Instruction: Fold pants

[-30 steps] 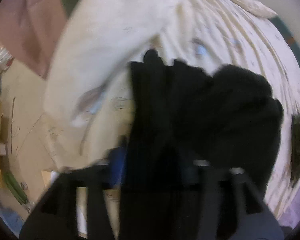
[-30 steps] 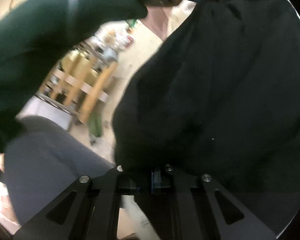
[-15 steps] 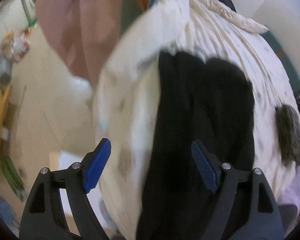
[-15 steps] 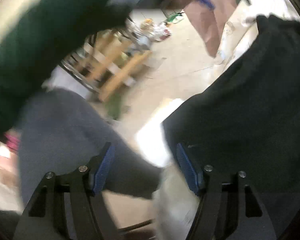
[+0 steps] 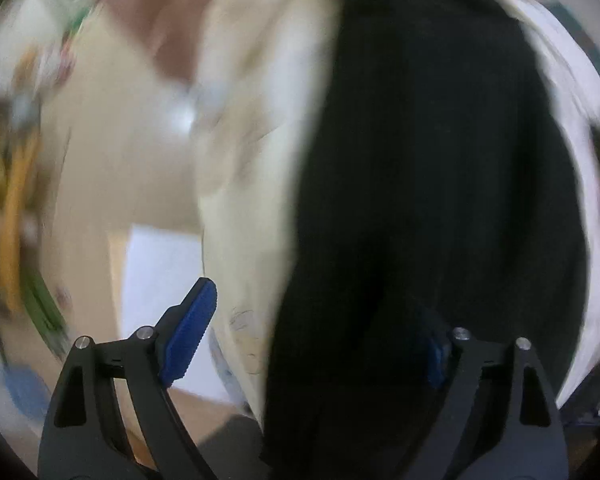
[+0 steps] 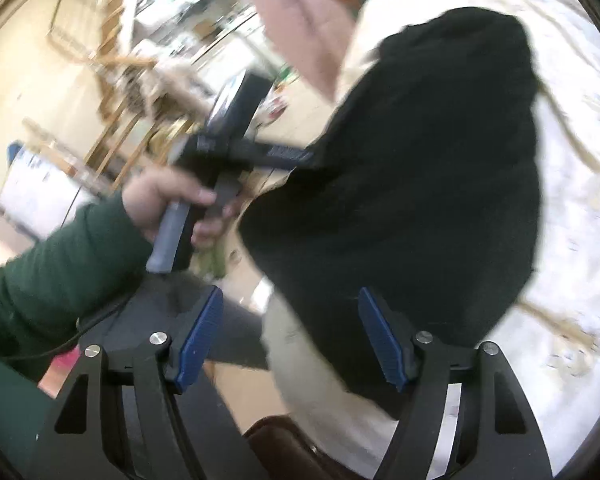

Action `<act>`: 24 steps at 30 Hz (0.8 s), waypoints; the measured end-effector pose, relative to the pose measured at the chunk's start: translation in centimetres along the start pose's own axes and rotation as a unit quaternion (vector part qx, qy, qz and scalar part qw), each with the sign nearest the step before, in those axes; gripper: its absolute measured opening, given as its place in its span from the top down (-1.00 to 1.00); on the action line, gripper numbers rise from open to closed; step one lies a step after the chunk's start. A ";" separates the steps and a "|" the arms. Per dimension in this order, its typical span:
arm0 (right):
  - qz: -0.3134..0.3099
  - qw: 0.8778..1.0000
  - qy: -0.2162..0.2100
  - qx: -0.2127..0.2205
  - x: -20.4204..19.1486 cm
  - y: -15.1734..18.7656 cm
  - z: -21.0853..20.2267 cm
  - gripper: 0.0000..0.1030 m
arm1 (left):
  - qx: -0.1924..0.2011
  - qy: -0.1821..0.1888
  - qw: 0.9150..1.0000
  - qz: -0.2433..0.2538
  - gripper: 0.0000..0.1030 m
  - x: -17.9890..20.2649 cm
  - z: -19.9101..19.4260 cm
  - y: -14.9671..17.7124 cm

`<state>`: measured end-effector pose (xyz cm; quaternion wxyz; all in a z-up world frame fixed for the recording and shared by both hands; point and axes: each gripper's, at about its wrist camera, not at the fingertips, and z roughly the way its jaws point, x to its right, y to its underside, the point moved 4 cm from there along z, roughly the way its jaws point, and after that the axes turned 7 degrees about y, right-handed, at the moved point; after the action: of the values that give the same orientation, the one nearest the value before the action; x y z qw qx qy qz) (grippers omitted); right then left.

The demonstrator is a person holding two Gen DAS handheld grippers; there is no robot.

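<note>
From my left wrist view, the left hand-held gripper [image 5: 320,336] is opening wide above the black pants [image 5: 432,184], which lie along the near edge of the bed [image 5: 256,128], touched by neither pad. From my right wrist view, the right hand-held gripper [image 6: 292,336] is also opening with nothing gripped, the pants beyond it.

Left hand-held gripper [image 5: 320,332] points steeply down, jaws opening, nothing clamped. Right hand-held gripper [image 6: 292,338] jaws opening, pads free. Left hand [image 6: 168,204] grips its handle.
</note>
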<state>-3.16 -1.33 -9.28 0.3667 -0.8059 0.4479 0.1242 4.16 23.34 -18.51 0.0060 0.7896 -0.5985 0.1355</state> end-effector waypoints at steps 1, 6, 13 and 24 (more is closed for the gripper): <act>0.011 1.000 0.007 0.008 0.7 -0.3 -0.1 -0.42 | -0.009 0.020 0.999 -0.035 -0.81 -1.7 0.4 -0.1; 0.090 0.995 0.030 0.023 5.0 -1.1 -1.5 -0.42 | -0.010 0.107 0.989 -0.099 -0.79 -3.5 -1.8 0.8; 0.195 0.980 0.019 0.045 8.9 -1.6 -2.4 -0.42 | -0.119 0.175 0.967 -0.140 -0.79 -3.2 -0.2 5.8; 0.251 0.966 0.035 0.054 12.1 -0.5 -3.4 -0.42 | -0.191 0.184 0.953 -0.147 -0.33 -2.7 2.0 7.4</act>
<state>3.70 -11.21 -13.04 0.3505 -0.6508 0.6544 0.1593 -3.13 23.40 -22.18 0.2867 0.8143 -0.4791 0.1588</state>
